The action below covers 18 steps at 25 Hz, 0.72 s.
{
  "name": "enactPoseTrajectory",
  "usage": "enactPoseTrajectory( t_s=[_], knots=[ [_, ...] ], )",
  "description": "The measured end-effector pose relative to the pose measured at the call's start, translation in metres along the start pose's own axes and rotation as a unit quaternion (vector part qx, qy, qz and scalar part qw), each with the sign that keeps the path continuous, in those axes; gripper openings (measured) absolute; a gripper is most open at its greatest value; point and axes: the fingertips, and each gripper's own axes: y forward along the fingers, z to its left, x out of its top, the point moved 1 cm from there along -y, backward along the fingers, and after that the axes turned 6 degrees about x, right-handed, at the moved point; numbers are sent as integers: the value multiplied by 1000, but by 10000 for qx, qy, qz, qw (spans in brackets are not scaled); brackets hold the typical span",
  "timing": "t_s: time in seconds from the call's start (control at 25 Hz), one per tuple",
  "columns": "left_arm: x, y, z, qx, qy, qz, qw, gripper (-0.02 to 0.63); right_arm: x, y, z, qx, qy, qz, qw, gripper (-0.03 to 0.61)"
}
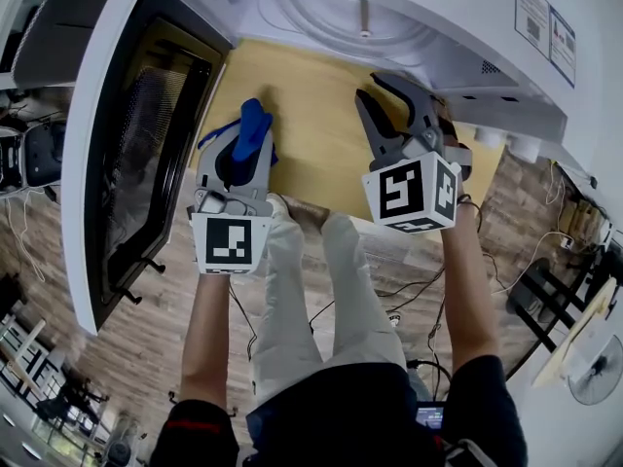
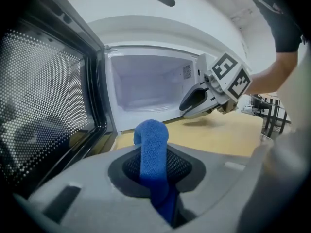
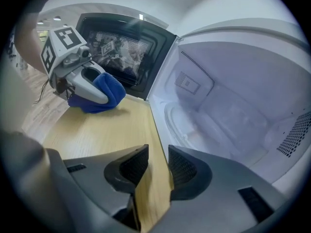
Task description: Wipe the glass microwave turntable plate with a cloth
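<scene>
Two stickers (image 1: 533, 11) (image 1: 562, 41) sit on the white microwave (image 1: 458, 52) at the upper right of the head view, their print too small to read. Each of the two claws carries one cube of black-and-white square markers (image 1: 414, 193) (image 1: 231, 244), with no lettering.

The left claw (image 2: 155, 168) is clamped on the one blue cloth (image 2: 152, 139), which stands up from between its pads at the lower middle of its own view, above the wooden worktop (image 3: 104, 130) and just in front of the microwave's open door (image 2: 46, 110).

The right claw (image 3: 158, 166) has its jaws a little apart and holds nothing; the worktop's edge shows through the gap.

In the right half of the right gripper view a faint round outline (image 3: 204, 125) lies on the cavity floor. It sits where the turntable plate would be, though I cannot tell whether it is the glass itself.
</scene>
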Motion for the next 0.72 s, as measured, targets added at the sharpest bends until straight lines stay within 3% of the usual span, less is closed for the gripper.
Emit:
enactPoseTrajectory(
  t_s=[0.32,0.52,0.72],
  knots=[
    [0,-1,-1,-25,156,-34,9999,64,1,2,-5,-359,-155,-63,9992,280],
    [-1,-1,-3,-24,182,-46,9998,64,0,1,-13,-698,-121,-101,9974,306],
    [-1,-1,-4,-5,305,-87,9995,64,-5,6,-14,-705,-135,9,9974,319]
  ],
)
